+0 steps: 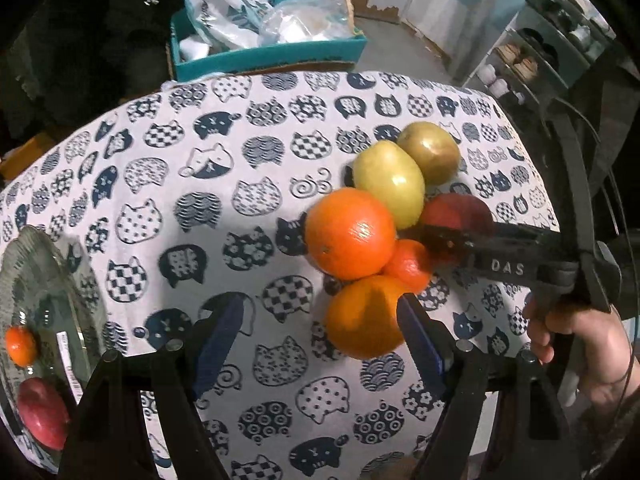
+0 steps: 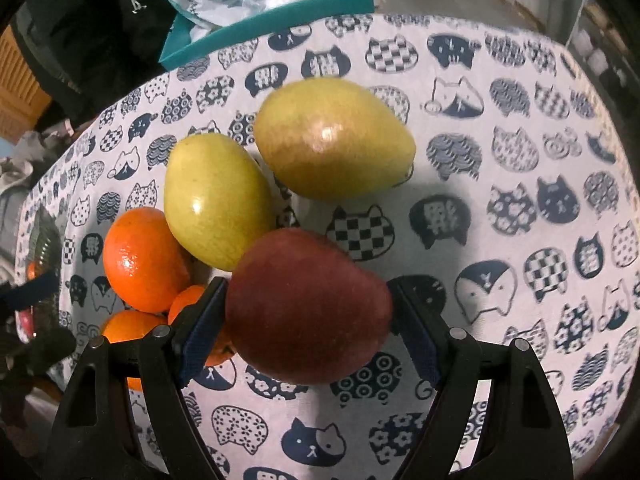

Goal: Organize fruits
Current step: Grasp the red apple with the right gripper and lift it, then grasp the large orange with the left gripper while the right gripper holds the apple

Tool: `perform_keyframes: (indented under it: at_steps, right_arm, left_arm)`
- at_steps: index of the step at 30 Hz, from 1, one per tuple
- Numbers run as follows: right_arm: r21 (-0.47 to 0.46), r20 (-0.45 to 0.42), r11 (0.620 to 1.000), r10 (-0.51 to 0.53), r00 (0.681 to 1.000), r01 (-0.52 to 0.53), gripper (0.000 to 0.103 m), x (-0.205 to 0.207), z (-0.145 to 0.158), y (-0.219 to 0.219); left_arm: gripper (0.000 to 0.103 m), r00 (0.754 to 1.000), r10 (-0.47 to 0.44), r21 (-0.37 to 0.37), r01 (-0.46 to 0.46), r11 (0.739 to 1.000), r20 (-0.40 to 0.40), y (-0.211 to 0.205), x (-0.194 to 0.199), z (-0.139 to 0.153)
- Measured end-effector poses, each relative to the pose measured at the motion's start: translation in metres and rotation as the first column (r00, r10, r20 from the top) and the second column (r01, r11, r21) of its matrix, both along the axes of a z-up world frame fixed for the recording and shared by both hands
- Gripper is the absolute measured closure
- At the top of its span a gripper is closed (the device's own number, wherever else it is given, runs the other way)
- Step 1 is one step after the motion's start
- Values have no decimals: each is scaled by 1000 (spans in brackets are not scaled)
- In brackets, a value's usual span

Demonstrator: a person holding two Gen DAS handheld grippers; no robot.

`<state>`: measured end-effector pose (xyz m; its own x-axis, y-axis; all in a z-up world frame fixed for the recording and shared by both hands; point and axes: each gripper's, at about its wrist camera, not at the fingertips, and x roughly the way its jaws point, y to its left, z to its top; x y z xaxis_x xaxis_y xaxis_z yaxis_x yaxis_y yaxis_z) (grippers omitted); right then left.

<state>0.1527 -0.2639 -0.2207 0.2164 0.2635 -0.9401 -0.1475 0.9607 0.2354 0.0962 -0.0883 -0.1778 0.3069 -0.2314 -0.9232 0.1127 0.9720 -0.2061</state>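
From the left wrist, my left tongs (image 1: pixel 312 336) hung released over the surface (image 1: pixel 168 200), the near orange (image 1: pixel 362 320) beside one pad. From the right wrist, my right tongs (image 2: pixel 308 320) straddled the red pear (image 2: pixel 308 306) near mid-surface, spread wide, not clenched; I wanted them centred and lower before squeezing.

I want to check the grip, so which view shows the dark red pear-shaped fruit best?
The right wrist view: the dark red pear-shaped fruit fills the middle, whole, between the right hand-held gripper pads. The left wrist view shows only its top, behind that gripper's fingers.
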Motion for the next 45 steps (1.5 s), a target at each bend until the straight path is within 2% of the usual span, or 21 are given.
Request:
perform_keyframes:
  at_steps: [3,7,17,26,34,35,39,45]
  right_arm:
    - [10,-2,1000,-2,1000,2,26,1,2,0]
    - [-63,36,998,4,999,-2,26,-4,8,-1]
    - [-103,117,995,-1,993,13,26,-23,40,-15]
    - [-88,125,995,-38,991,49,26,-37,51,-34]
    - [-87,128,995,-45,991,57,26,-38,49,-36]
    - [-86,128,995,-44,991,55,26,-38,48,-35]
    - [-84,128,995,-35,991,46,26,-39,47,-33]
    - [-89,136,996,-20,991,32,26,-38,48,-29]
  left_arm:
    - [23,1000,-14,-9,14,1000,-5,-6,-2,-3]
    - [23,999,-42,-10,42,999,-5,-16,-7,-6]
    - [23,995,-95,6,95,995,-23,-40,-8,-20]
    - [23,991,-113,27,116,993,-77,-54,-5,-45]
    - [23,991,-108,57,113,992,-84,-57,-2,-56]
    - [23,991,-107,62,113,992,-84,-57,-1,-57]
    - [37,989,-114,17,116,993,-97,-59,3,-57]
    - [38,989,-130,42,133,990,-74,-62,1,-56]
